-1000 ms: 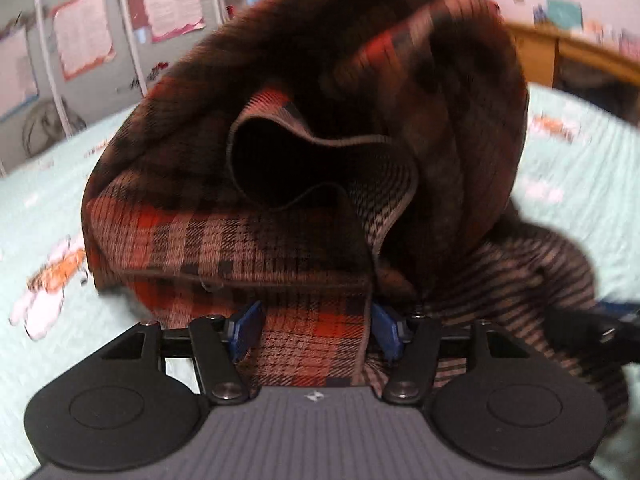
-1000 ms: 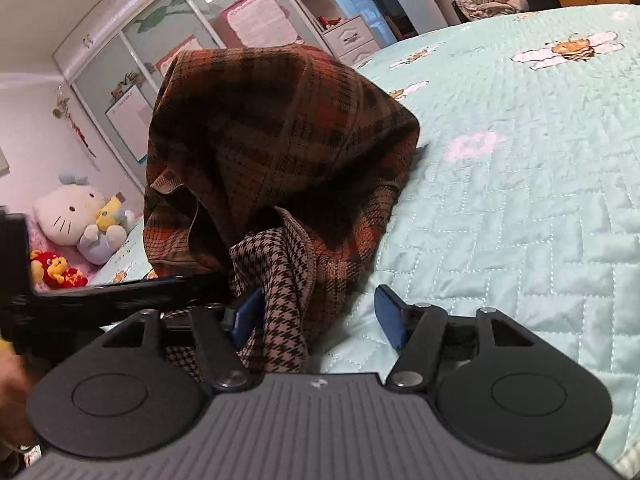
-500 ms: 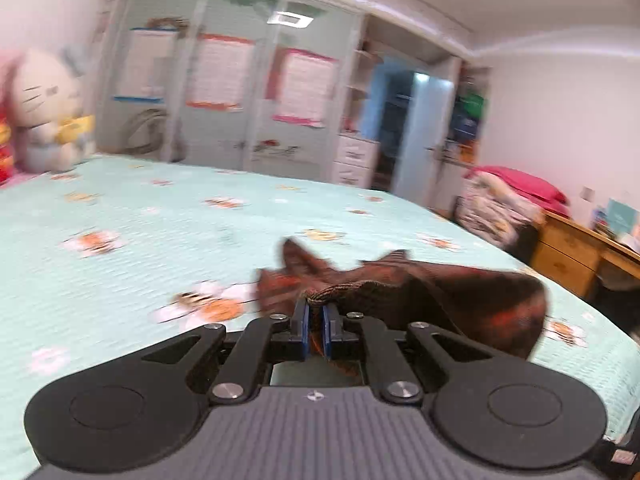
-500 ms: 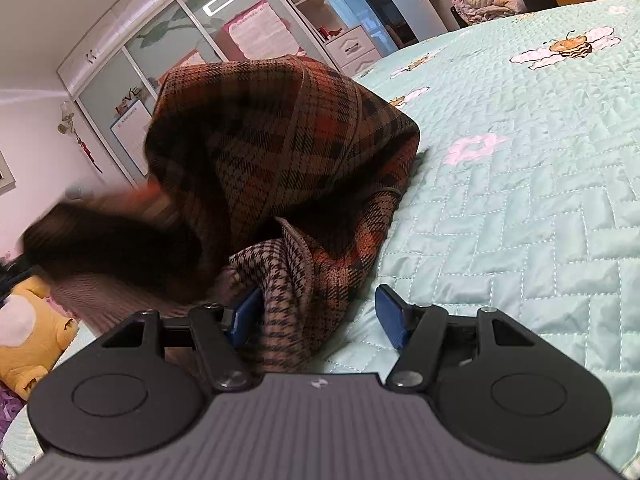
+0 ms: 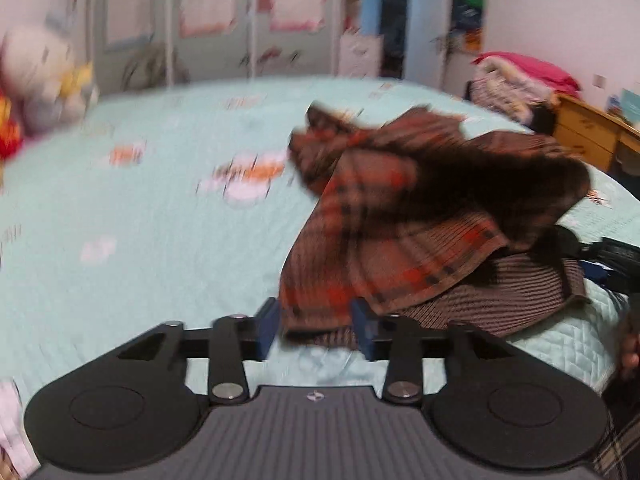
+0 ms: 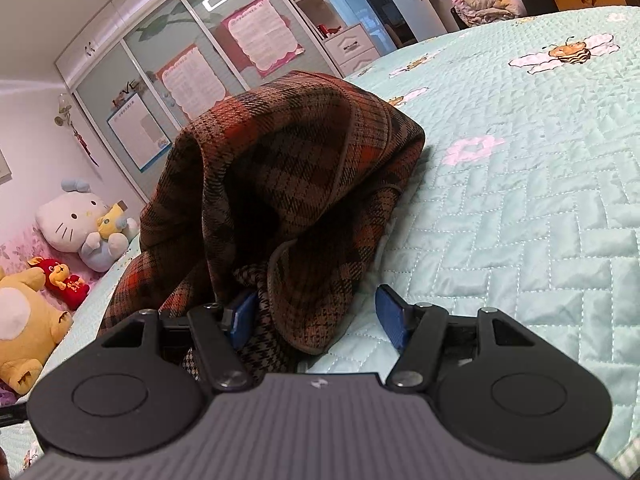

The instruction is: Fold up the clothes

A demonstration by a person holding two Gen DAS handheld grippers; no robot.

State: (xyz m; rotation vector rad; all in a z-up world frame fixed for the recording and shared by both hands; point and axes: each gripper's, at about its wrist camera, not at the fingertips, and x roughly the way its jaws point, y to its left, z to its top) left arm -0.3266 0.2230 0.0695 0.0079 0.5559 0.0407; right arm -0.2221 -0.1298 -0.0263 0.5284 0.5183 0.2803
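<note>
One plaid garment, in brown, red and black with a houndstooth lining showing at its folds, sits heaped on the pale green quilted bed. In the right wrist view it rises in a rounded hump directly ahead and blocks much of the room behind it; in the left wrist view, which is blurred, the same cloth spreads lower and wider to the right of centre, with a finer-striped layer underneath.

Around it, the quilt carries bee and flower prints. Plush toys sit at the far side of the bed: a white cat doll, a small red one and a yellow bear. Wardrobe doors with pink-bordered posters stand behind, and a wooden dresser with a pile of bedding beside it lies off to the right.

Both tools are spread. The left tool has the near hem of the cloth lying between its blue pads without either pad pressing it. The right tool is parted wide; a fold of plaid and lining hangs between its pads, close against the left pad, while the right pad stands clear over bare quilt.
</note>
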